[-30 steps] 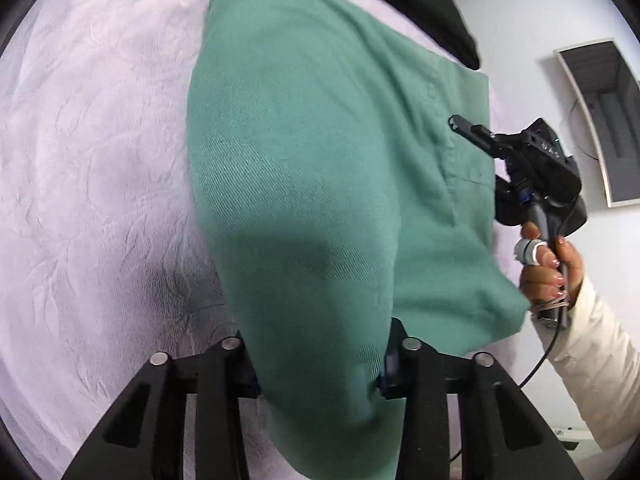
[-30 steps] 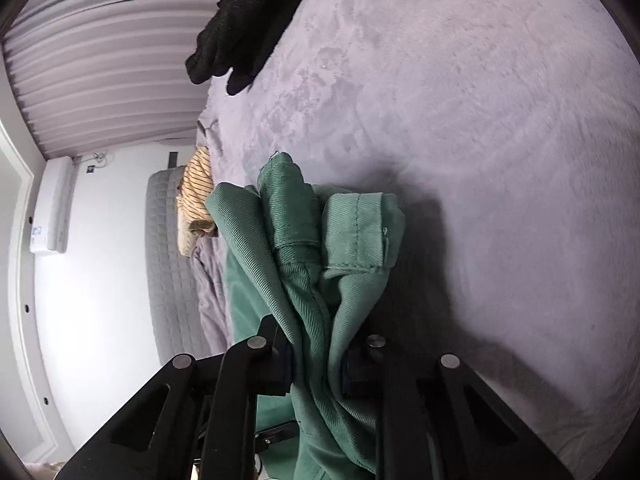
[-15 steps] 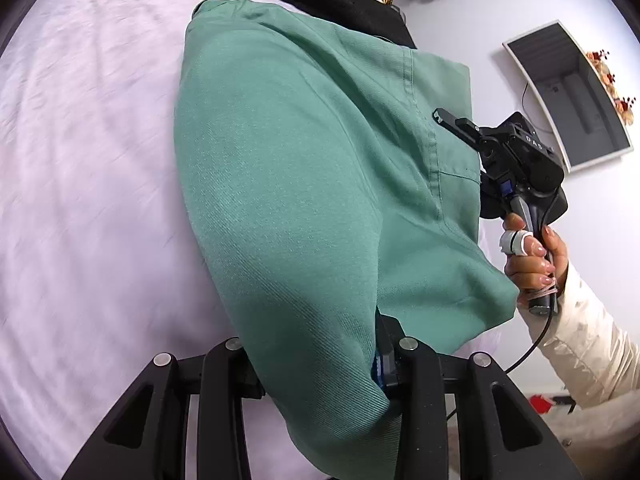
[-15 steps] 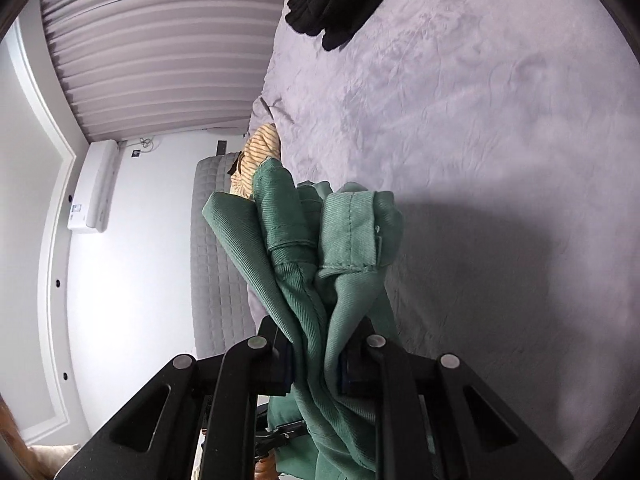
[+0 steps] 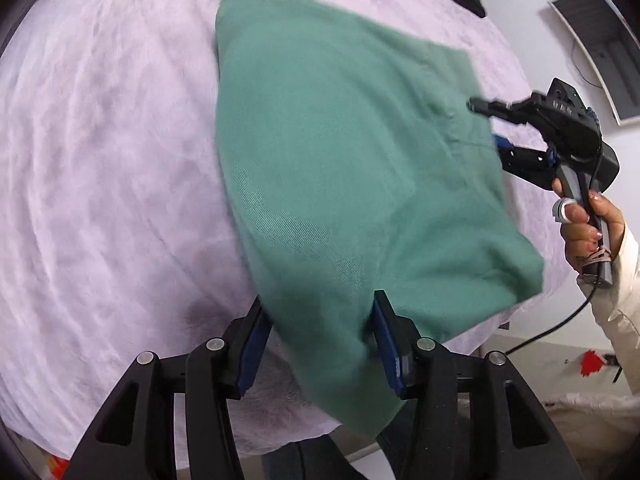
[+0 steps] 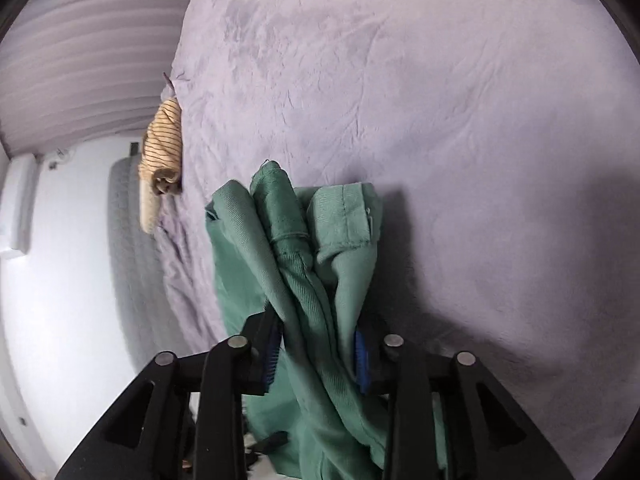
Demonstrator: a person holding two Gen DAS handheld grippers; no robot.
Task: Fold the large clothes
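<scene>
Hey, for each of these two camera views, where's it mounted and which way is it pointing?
Left wrist: sits on the left gripper, looking along its fingers across the lavender bedspread at the green garment; shows the right gripper and right hand.
Right wrist: sits on the right gripper, facing bunched green garment and a striped cloth.
Shared: garment, bedspread.

No legible text, label or number anywhere — (not even on the cloth).

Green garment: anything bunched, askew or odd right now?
Yes. In the right gripper the green garment is a bunched wad of hems, not one flat edge. Elsewhere it spreads smoothly over the bed toward the left gripper.
</scene>
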